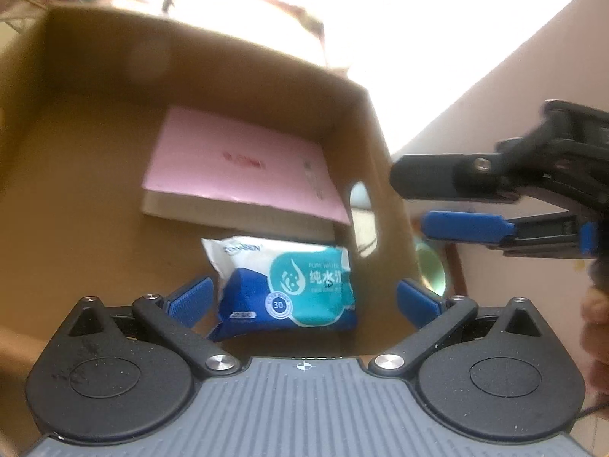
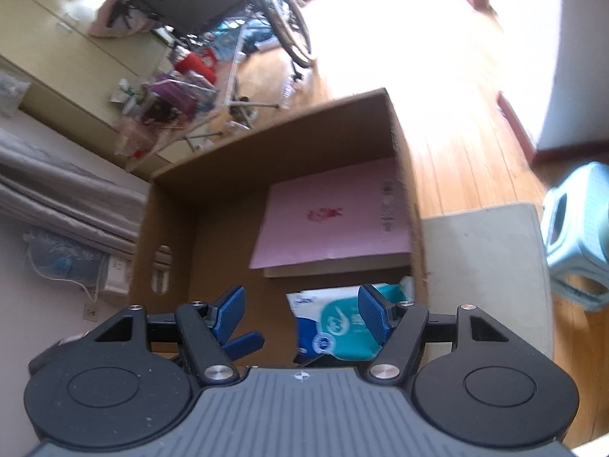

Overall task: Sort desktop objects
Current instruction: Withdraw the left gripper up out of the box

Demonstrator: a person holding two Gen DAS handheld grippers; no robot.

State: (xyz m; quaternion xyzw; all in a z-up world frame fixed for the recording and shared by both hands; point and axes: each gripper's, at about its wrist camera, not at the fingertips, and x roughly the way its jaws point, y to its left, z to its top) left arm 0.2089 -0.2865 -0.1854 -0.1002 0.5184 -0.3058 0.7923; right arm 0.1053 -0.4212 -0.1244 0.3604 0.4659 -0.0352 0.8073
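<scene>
**Both grippers spread above the box, wipes and pink book inside**

Your left gripper [image 1: 304, 299] hung over the near edge of the cardboard box [image 1: 91, 122], tilted down into it, with its blue pads set wide apart and pinching nothing. Seen between the pads, but lower down on the box floor, lay the pack of wet wipes [image 1: 289, 285], white at the top, blue and teal below. It rested close to the box's right-hand wall, below the oval handle hole [image 1: 361, 200] in that wall.

Your right gripper [image 2: 302, 314] was likewise spread, its blue pads clear of everything. From its own camera the wipes pack [image 2: 335, 323] showed partly behind the right pad, on the box floor and not gripped. In the left wrist view you could see that gripper from the side, at the right, outside the box wall, its two fingers apart.

Just beyond the wipes lay the pink book [image 1: 243, 163], flat on the box floor with its page edge facing the pack; whether the two touched was unclear. In the right wrist view the book [image 2: 335, 217] sat against the box's right-hand wall.

Outside the box [image 2: 167, 213], a pale rug [image 2: 483, 266] lay on the wooden floor [image 2: 468, 144] and a light blue stool [image 2: 578, 236] stood past it. Farther off was a wheelchair [image 2: 213, 3], blurred.
</scene>
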